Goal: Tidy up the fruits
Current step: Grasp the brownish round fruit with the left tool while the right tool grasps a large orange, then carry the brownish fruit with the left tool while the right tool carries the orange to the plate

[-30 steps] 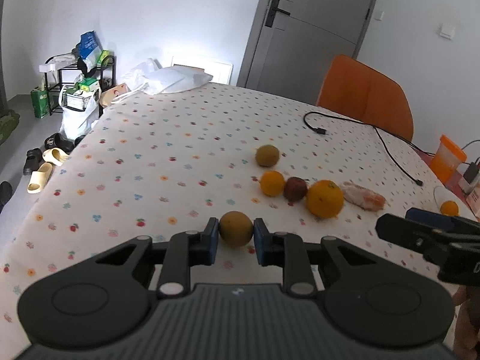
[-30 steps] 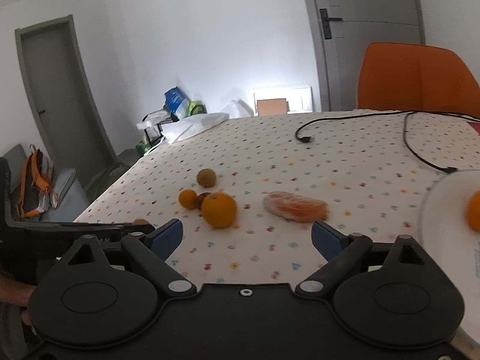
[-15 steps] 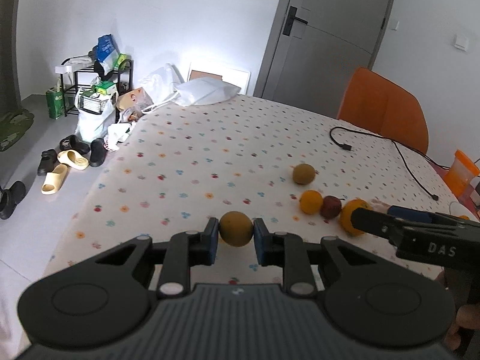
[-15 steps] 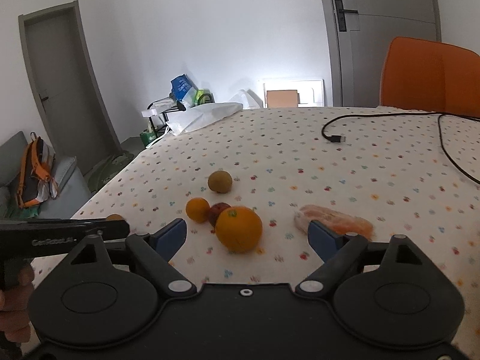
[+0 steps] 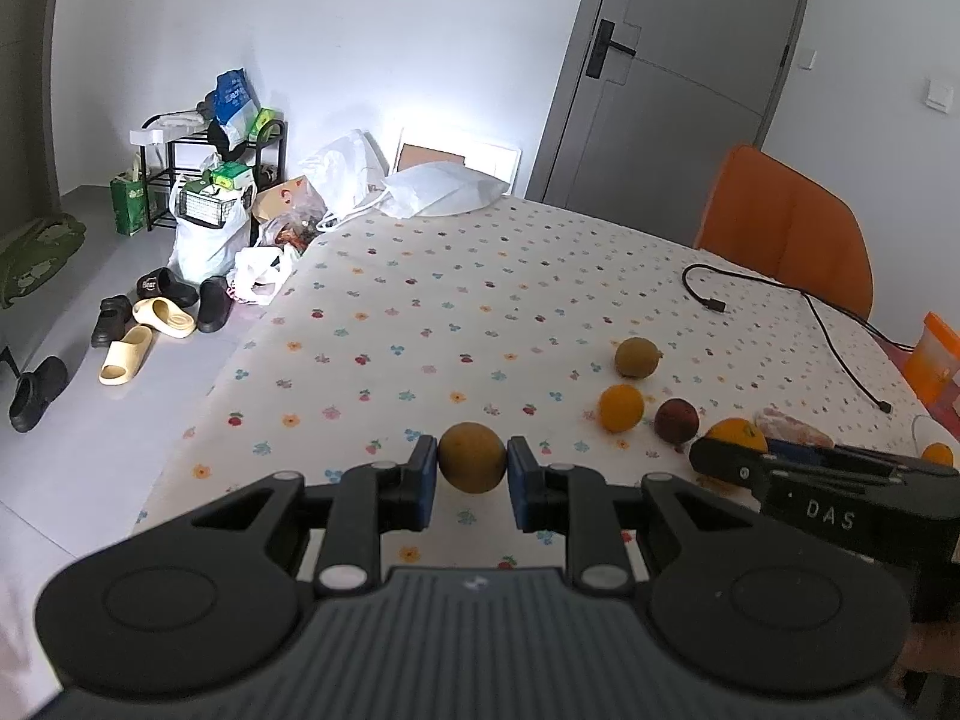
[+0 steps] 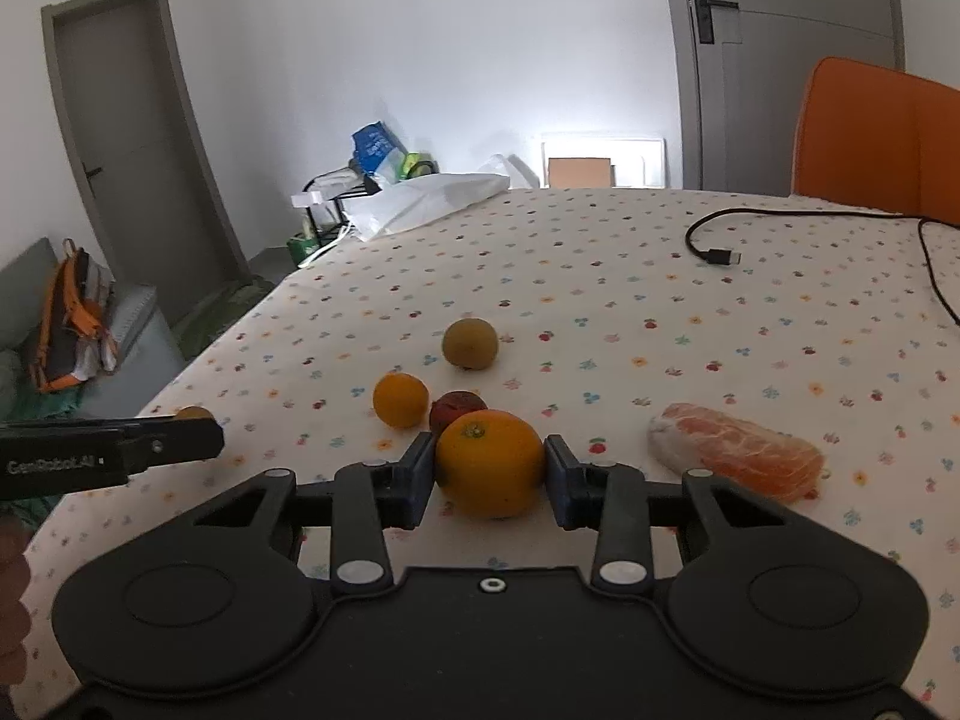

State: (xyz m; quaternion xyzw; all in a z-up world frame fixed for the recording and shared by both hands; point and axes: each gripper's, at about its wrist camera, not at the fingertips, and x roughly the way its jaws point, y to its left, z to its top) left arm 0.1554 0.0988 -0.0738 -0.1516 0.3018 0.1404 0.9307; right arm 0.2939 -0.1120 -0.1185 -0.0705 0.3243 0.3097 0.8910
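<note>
Left wrist view: the left hand-held gripper (image 5: 472,477) pinches a brownish-green round fruit (image 5: 471,457) between its blue pads (image 5: 423,483), held above the near edge of the bench (image 5: 456,300) with its flower-print cloth. Farther right on the cloth lie another brownish fruit (image 5: 637,357), a small orange (image 5: 621,408) and a dark red fruit (image 5: 677,420), close together. A large orange (image 5: 735,433) shows just behind the tip of the right hand-held gripper (image 5: 810,480), with a wrapped peeled citrus piece (image 5: 792,427) beside it. A black cable (image 5: 798,324) runs across the far right.

Right wrist view: the right hand-held gripper (image 6: 489,474) has both pads against the large orange (image 6: 489,462), which sits on the cloth. The dark red fruit (image 6: 457,409) touches it from behind; the small orange (image 6: 401,399) is just left, the brownish fruit (image 6: 470,343) farther off. The wrapped citrus piece (image 6: 735,450) lies to the right. The left hand-held gripper (image 6: 108,450) enters at the left edge.
</note>
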